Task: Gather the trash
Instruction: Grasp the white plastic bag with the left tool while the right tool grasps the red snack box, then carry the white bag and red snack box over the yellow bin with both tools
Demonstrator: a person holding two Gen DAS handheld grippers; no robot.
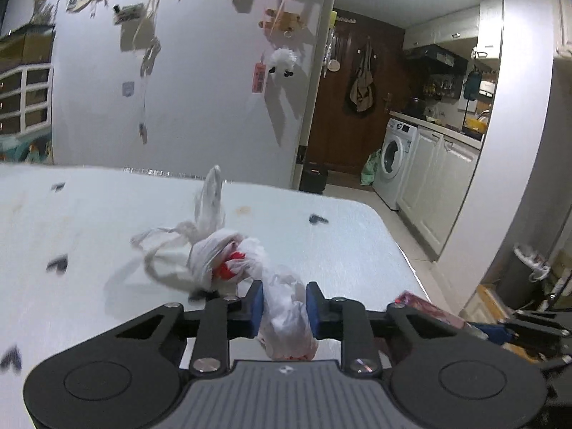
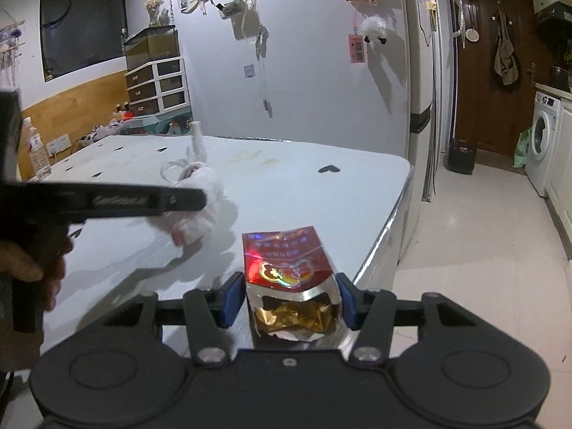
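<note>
A knotted white plastic bag [image 1: 221,250] with red print lies on the white table [image 1: 89,214]. One end of the bag runs between the blue pads of my left gripper [image 1: 285,307], which is shut on it. In the right wrist view the same bag [image 2: 196,221] shows past the left gripper's black finger [image 2: 143,202], and a hand [image 2: 21,264] holds that tool. My right gripper [image 2: 290,298] is shut on a torn red cigarette pack [image 2: 286,268] with gold foil showing at its open end, close to the table's right edge. The pack [image 1: 429,307] also shows at the right of the left wrist view.
The table top [image 2: 286,164] has black heart marks and a rounded right corner. Beyond it is a tiled floor [image 2: 464,250]. A water bottle [image 2: 37,153] stands at the far left. A washing machine [image 1: 393,157], a dark bin [image 1: 314,178] and a green bag [image 1: 370,168] are near the door.
</note>
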